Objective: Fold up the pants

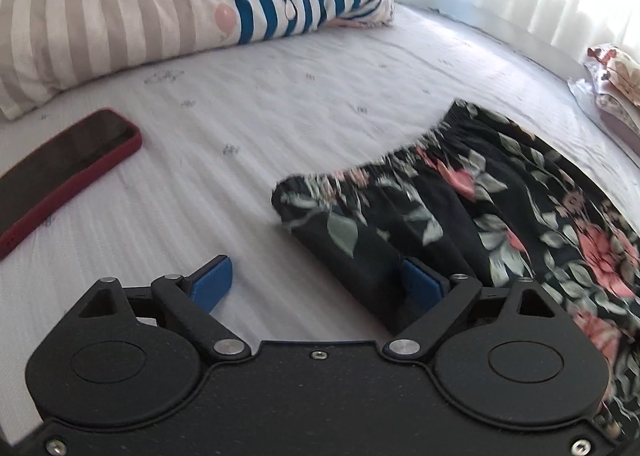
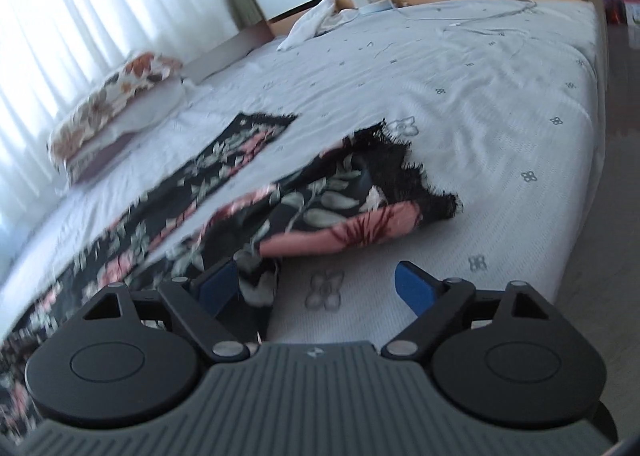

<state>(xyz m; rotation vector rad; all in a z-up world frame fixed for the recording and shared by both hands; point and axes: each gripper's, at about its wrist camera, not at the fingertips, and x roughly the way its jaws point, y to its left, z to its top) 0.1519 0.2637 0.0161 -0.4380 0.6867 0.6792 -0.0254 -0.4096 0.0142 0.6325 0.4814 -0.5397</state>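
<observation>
Black floral pants (image 1: 460,207) lie on the bed, elastic waistband toward the far left in the left wrist view. My left gripper (image 1: 320,276) is open at the waist's near corner; the cloth edge lies over its right blue finger (image 1: 420,284), and the left finger (image 1: 212,280) rests on bare sheet. In the right wrist view the pants (image 2: 320,199) show two legs with frayed hems, the near leg bunched and raised. My right gripper (image 2: 316,280) is open beside this near leg; its left finger (image 2: 218,282) touches the cloth, its right finger (image 2: 412,284) is over the sheet.
A phone in a red case (image 1: 60,171) lies left on the sheet. Striped pillows and folded bedding (image 1: 180,15) sit behind. A floral pillow (image 2: 116,107) lies by the curtains. White cloth and charger cables (image 2: 360,3) lie at the headboard. The bed edge (image 2: 588,159) drops right.
</observation>
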